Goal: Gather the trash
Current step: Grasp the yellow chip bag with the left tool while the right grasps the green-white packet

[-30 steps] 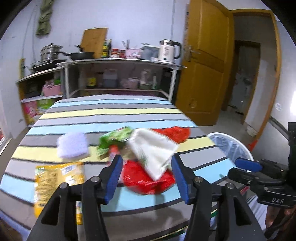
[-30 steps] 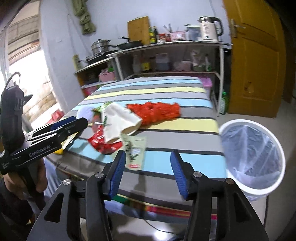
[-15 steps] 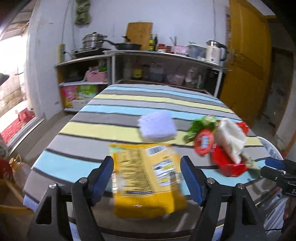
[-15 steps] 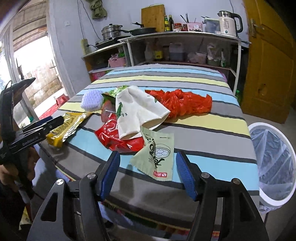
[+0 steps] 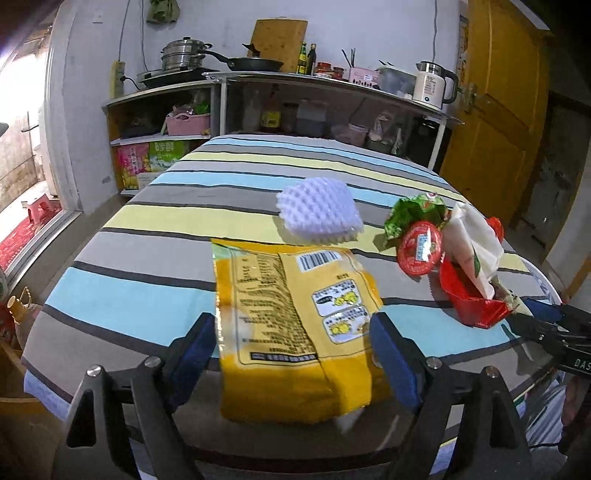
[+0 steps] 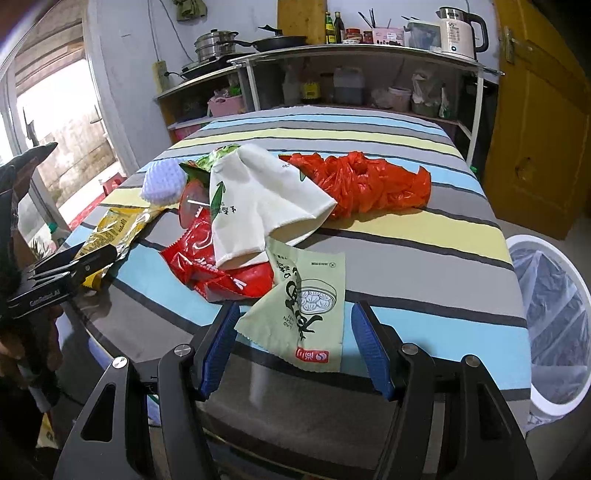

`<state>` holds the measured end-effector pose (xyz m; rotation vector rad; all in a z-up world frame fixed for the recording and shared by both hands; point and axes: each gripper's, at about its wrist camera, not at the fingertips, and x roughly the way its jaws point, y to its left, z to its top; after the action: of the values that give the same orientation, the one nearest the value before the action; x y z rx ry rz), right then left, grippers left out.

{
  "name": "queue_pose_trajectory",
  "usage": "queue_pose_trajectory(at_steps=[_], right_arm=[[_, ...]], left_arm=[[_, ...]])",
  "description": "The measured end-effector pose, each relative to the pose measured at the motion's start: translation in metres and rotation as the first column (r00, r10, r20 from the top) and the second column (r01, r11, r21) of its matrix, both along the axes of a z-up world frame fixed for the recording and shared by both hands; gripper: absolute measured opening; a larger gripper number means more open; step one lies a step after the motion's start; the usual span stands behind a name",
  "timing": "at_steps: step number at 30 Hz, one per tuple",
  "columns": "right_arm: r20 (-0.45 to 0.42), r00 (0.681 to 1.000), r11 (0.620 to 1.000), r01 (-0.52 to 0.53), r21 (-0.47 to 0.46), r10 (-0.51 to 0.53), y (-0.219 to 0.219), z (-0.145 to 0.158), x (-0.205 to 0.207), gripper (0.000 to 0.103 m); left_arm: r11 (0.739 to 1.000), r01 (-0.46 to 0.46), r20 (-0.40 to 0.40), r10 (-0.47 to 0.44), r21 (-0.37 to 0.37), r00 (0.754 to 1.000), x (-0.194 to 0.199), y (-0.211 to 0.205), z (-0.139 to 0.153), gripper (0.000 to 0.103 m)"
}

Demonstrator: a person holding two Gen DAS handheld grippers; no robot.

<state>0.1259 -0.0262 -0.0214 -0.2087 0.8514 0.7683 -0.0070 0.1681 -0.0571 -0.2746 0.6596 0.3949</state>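
Left wrist view: yellow wrapper (image 5: 291, 325) flat between the wide-spread, untouching fingers of left gripper (image 5: 291, 354).

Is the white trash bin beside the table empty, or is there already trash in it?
Apparently empty: the white trash bin shows only its clear liner; its bottom is out of view.

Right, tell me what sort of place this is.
Most likely a home kitchen or dining room: a shelf unit carries a steamer pot, frying pan and electric kettle, behind a striped-cloth table strewn with wrappers.

Both wrist views look down, close, over striped table (image 5: 147, 306).
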Motion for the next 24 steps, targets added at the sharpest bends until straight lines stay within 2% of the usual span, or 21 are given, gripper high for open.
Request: queue_pose_trajectory(at_steps=[5, 9, 11, 13, 14, 17, 19, 20, 22, 24], right_arm=[[0.0, 1.0, 1.0, -0.001, 0.001, 0.001, -0.002, 0.0, 0.001, 0.063], [-0.013, 1.0, 1.0, 0.008, 0.001, -0.008, -0.001, 0.0, 0.004, 0.063], [-0.016, 1.0, 1.0, 0.015, 0.002, -0.015, -0.002, -0.001, 0.005, 0.061], [-0.005, 1.0, 1.0, 0.031, -0.007, -0.031, -0.002, -0.002, 0.005, 0.052], [-0.003, 1.0, 1.0, 0.031, -0.005, -0.031, -0.002, -0.001, 0.007, 0.05], [0.009, 0.999, 0.999, 0.043, -0.003, -0.043, -0.004, 0.001, 0.007, 0.039], [0.01, 0.999, 0.999, 0.041, 0.009, -0.041, -0.007, 0.003, 0.007, 0.032], [0.015, 0.999, 0.999, 0.04, 0.007, -0.04, -0.007, 0.003, 0.006, 0.026], [0.022, 0.999, 0.999, 0.039, 0.004, -0.039, -0.008, 0.003, 0.004, 0.023], [0.022, 0.999, 0.999, 0.046, 0.007, -0.047, -0.01, 0.003, 0.004, 0.02]], left_arm=[[1.0, 0.015, -0.018, -0.014, 0.025, 1.0, 0.003, -0.005, -0.002, 0.091], [0.995, 0.01, -0.053, -0.005, 0.097, 0.999, 0.008, -0.015, -0.004, 0.092], [0.994, 0.003, -0.055, 0.003, 0.109, 0.998, 0.008, -0.018, -0.004, 0.089], [0.994, -0.004, -0.05, 0.01, 0.108, 0.999, 0.007, -0.017, -0.002, 0.077], [0.994, -0.004, -0.05, 0.009, 0.108, 0.999, 0.006, -0.017, -0.001, 0.074], [0.994, -0.001, -0.043, 0.005, 0.105, 0.999, 0.006, -0.015, 0.001, 0.054], [0.995, 0.001, -0.039, 0.003, 0.102, 0.999, 0.006, -0.014, 0.002, 0.029], [0.995, 0.002, -0.039, 0.002, 0.1, 0.999, 0.006, -0.013, 0.002, 0.025], [0.996, 0.005, -0.035, -0.002, 0.09, 0.999, 0.005, -0.014, 0.003, 0.017], [0.997, 0.011, -0.026, -0.01, 0.075, 1.0, 0.004, -0.012, 0.004, 0.013]])
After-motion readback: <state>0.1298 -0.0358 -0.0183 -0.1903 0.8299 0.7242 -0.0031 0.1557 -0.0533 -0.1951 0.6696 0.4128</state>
